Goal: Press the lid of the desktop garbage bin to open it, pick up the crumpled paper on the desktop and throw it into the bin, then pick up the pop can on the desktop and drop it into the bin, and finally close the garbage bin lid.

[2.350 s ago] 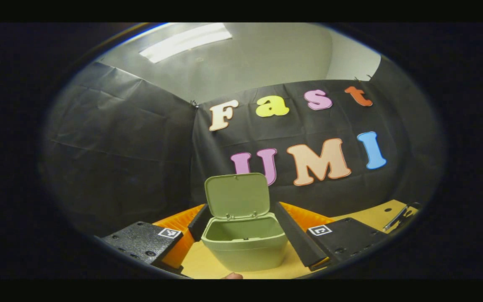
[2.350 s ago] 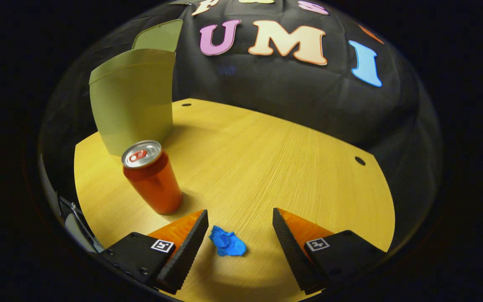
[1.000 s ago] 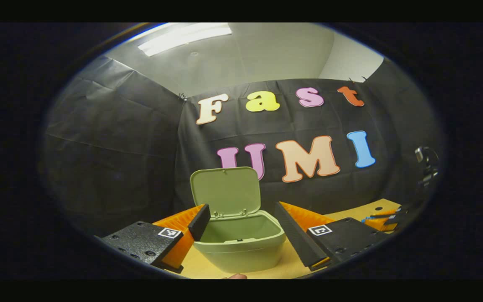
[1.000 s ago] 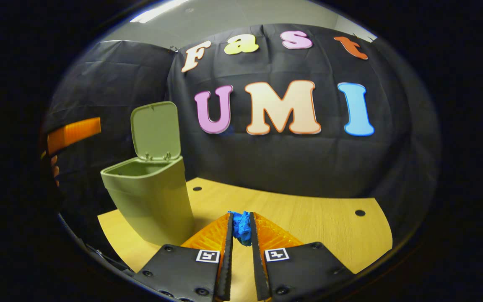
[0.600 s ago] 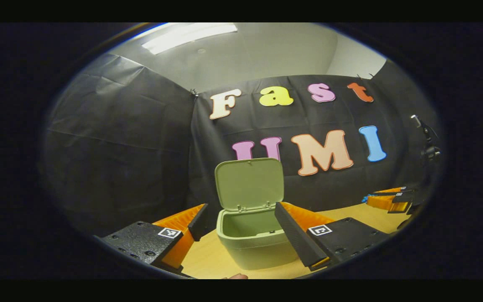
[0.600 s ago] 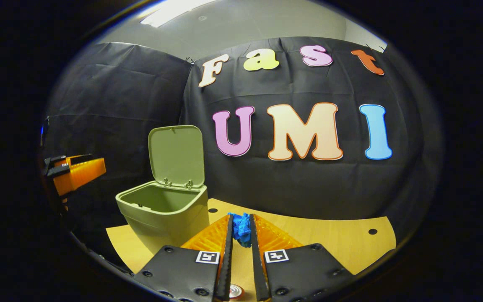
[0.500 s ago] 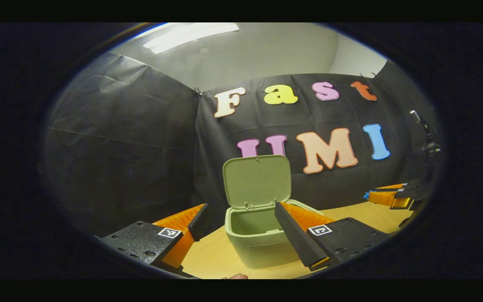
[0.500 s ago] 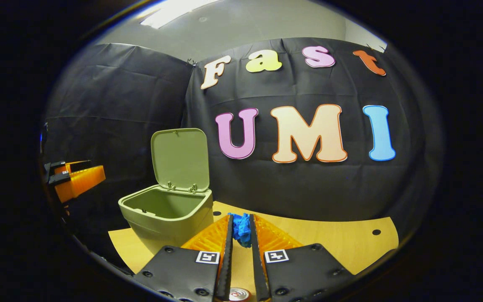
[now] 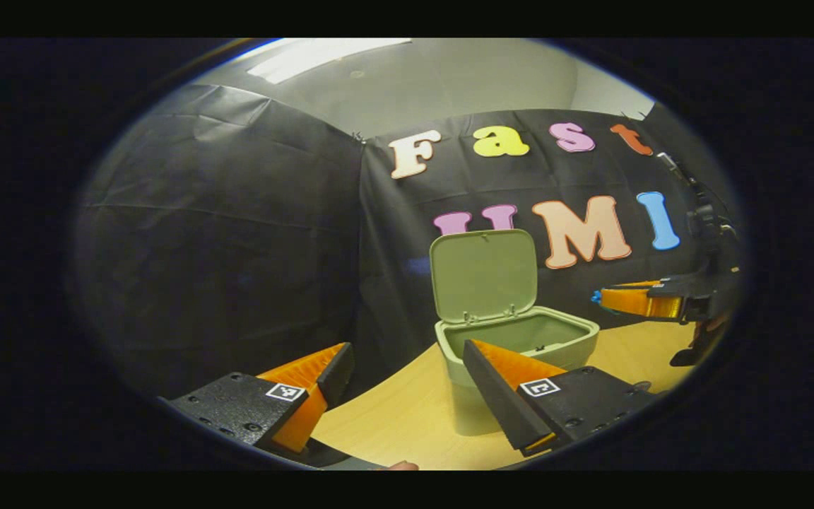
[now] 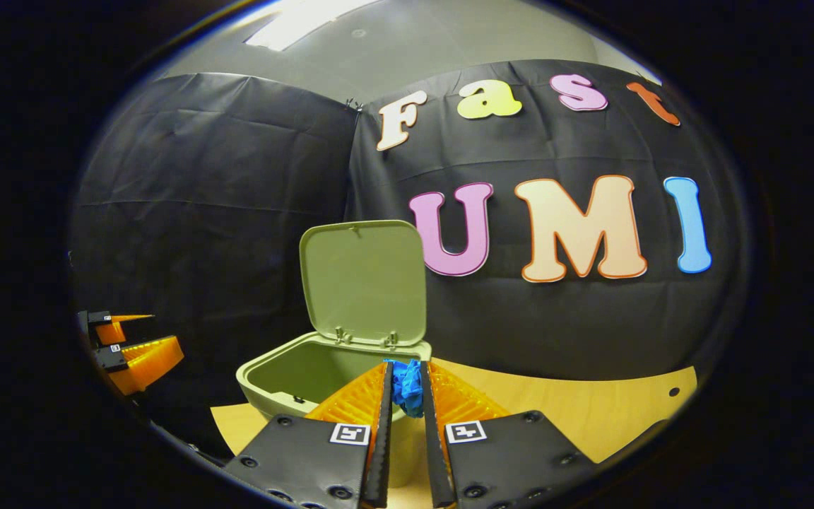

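Observation:
A pale green desktop bin [image 10: 287, 385] stands on the wooden desk with its lid [image 10: 364, 279] raised upright. My right gripper [image 10: 405, 385] is shut on a crumpled blue paper [image 10: 407, 385], held in the air at the bin's right rim. In the left gripper view the bin [image 9: 520, 343] stands ahead to the right, its lid [image 9: 485, 276] up, and the right gripper [image 9: 601, 298] hovers just right of its rim with blue paper at the tip. My left gripper [image 9: 407, 353] is open and holds nothing, to the left of the bin.
The wooden desk [image 10: 576, 410] runs to the right of the bin, with a small hole [image 10: 673, 391] near its far edge. Black cloth walls close in behind and to the left. The left gripper [image 10: 131, 346] hangs at the far left of the right gripper view.
My right gripper has carried the blue paper left toward the bin's opening. My left gripper has swung away to the left, so the bin now sits farther right in its view.

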Available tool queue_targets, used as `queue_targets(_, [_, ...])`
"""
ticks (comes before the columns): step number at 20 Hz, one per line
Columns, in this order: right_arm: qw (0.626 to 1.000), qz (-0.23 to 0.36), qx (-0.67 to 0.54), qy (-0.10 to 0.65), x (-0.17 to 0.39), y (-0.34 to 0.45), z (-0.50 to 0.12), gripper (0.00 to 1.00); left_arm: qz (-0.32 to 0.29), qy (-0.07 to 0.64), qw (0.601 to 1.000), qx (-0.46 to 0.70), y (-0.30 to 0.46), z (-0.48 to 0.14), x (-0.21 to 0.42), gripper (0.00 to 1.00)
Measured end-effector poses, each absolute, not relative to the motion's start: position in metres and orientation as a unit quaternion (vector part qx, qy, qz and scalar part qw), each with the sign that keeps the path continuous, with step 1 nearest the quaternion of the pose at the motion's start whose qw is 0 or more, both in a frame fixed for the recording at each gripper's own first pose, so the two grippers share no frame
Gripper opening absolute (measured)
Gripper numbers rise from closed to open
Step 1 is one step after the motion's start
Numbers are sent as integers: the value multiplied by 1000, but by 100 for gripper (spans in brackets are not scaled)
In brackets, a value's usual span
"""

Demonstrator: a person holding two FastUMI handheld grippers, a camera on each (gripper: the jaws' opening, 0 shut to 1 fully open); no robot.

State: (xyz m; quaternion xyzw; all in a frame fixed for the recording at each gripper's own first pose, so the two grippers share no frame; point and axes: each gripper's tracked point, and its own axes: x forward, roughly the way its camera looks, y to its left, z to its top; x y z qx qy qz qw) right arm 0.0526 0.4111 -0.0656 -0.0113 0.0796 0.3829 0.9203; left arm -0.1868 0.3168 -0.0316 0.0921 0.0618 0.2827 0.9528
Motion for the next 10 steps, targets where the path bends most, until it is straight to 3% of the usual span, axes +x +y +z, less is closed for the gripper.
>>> queue_targets(1, [917, 390, -14, 82, 52, 423, -70, 29, 286, 65, 952, 92, 320, -34, -191, 94])
queue_targets(5, [912, 400, -29, 91, 45, 450, -85, 30, 289, 75, 949, 98, 326, -41, -199, 94])
queue_targets(7, [916, 393, -28, 81, 47, 451, -83, 77, 283, 74, 951, 97, 322, -42, -196, 94])
queue_targets(8, [919, 387, -26, 69, 48, 446, -76, 100, 279, 73, 953, 95, 319, -42, -193, 99])
queue_targets(10, [926, 374, -26, 49, 53, 432, -64, 97, 267, 67, 957, 88, 309, -41, -183, 99])
